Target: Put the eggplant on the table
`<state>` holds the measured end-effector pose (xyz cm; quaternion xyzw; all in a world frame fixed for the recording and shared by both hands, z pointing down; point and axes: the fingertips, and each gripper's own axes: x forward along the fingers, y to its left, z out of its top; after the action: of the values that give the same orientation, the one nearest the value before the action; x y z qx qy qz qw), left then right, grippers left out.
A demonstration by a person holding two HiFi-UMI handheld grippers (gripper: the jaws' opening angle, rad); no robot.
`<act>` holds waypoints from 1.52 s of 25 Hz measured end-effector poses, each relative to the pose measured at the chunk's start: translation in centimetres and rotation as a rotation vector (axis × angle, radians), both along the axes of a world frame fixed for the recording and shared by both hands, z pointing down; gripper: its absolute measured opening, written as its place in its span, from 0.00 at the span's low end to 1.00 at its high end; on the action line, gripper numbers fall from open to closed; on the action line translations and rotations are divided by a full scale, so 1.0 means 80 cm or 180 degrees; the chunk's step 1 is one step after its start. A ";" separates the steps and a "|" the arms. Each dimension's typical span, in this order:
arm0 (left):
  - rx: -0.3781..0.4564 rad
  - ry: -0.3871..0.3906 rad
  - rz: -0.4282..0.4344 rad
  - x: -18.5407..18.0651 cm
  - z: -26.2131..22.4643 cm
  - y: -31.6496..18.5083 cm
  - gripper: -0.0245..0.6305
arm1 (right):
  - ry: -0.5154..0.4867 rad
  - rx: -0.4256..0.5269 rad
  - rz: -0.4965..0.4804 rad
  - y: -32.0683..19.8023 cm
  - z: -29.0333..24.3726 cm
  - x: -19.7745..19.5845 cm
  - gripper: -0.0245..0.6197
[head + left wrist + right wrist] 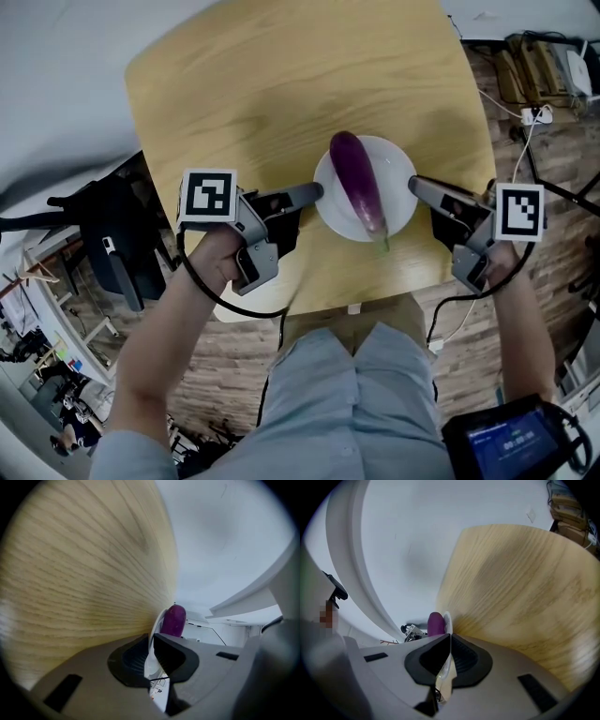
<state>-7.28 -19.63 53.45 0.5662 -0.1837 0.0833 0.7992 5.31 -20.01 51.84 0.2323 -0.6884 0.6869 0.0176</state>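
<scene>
A purple eggplant [357,182] with a green stem lies lengthwise on a round white plate [398,169] over the near part of the wooden table [281,84]. My left gripper [319,191] is shut on the plate's left rim, and my right gripper [413,185] is shut on its right rim. In the left gripper view the plate's edge [153,641] runs between the dark pads [174,652], with the eggplant [174,619] beyond. The right gripper view shows the rim [448,620] pinched the same way, the eggplant [435,623] past it.
The table's front edge [366,300] lies just under the plate, close to the person's lap. A dark chair [117,234] stands at the left. Cables and a power strip [534,114] lie on the wood floor at the right.
</scene>
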 end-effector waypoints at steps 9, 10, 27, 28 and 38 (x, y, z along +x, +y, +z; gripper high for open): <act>-0.0080 -0.0065 -0.0006 -0.004 0.005 0.000 0.08 | 0.0091 -0.0026 0.0021 -0.001 0.012 -0.003 0.05; -0.0087 -0.0086 -0.0001 -0.003 0.006 0.000 0.08 | 0.0094 -0.0029 0.0024 -0.001 0.013 -0.002 0.05; -0.0133 -0.0430 0.0195 -0.002 0.010 -0.001 0.13 | 0.0153 -0.0035 -0.0038 -0.005 0.016 -0.003 0.05; -0.0101 -0.0455 0.0227 -0.001 0.008 -0.003 0.15 | 0.0151 -0.0044 -0.0035 -0.005 0.016 -0.004 0.05; 0.0210 -0.0803 0.0495 -0.007 0.000 -0.010 0.26 | 0.0204 -0.0027 -0.0047 -0.013 0.015 -0.011 0.05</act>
<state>-7.82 -20.44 53.44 0.5897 -0.2409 0.2093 0.7419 4.45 -21.05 53.01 0.2491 -0.6862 0.6819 0.0458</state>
